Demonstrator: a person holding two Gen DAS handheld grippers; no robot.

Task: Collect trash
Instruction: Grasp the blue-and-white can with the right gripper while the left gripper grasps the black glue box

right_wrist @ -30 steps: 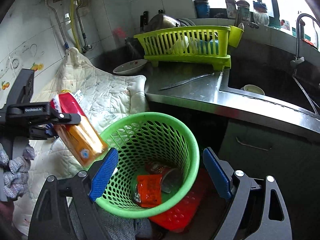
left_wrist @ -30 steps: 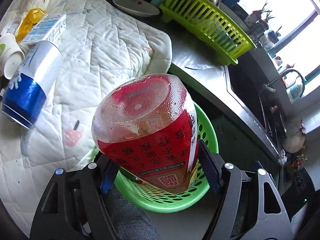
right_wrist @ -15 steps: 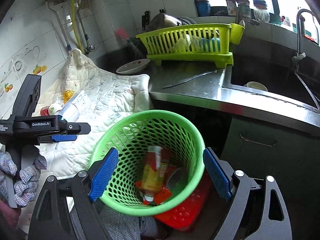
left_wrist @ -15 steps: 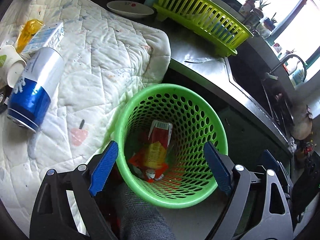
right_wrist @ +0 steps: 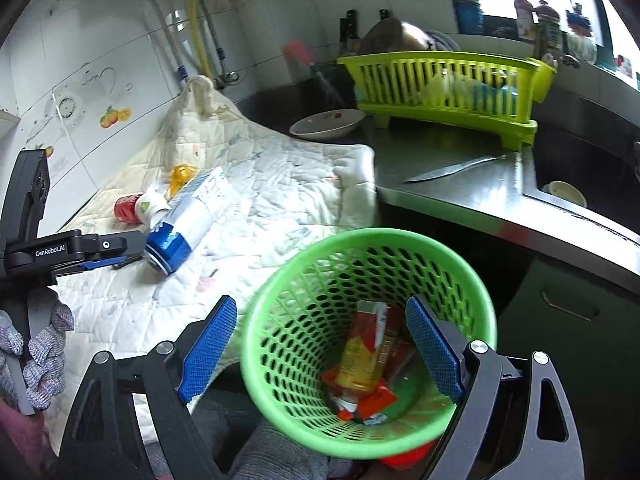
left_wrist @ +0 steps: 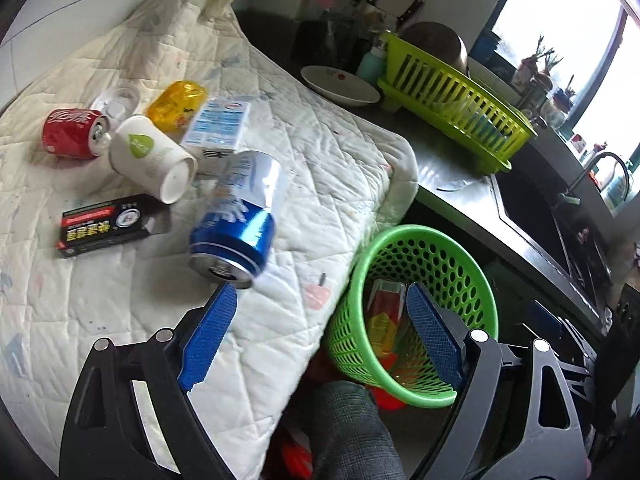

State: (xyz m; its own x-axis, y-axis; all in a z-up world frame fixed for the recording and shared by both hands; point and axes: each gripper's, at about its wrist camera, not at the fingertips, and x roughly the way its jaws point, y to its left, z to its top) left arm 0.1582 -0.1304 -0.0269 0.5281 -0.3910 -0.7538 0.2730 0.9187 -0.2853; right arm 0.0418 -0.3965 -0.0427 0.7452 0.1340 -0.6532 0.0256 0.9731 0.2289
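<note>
Blue and silver, the can lies on its side on the quilt, its end towards the left gripper, just beyond the tips. It looks like thin metal, likely empty and light, easy to dent and apt to roll, so I would take it across the round body near the middle, not by the ends. Left jaws have just been opening and stand wide with nothing between them; the right gripper is also spread and empty above the green basket, which already holds a red carton. A cup, red can and black box lie further back
</note>
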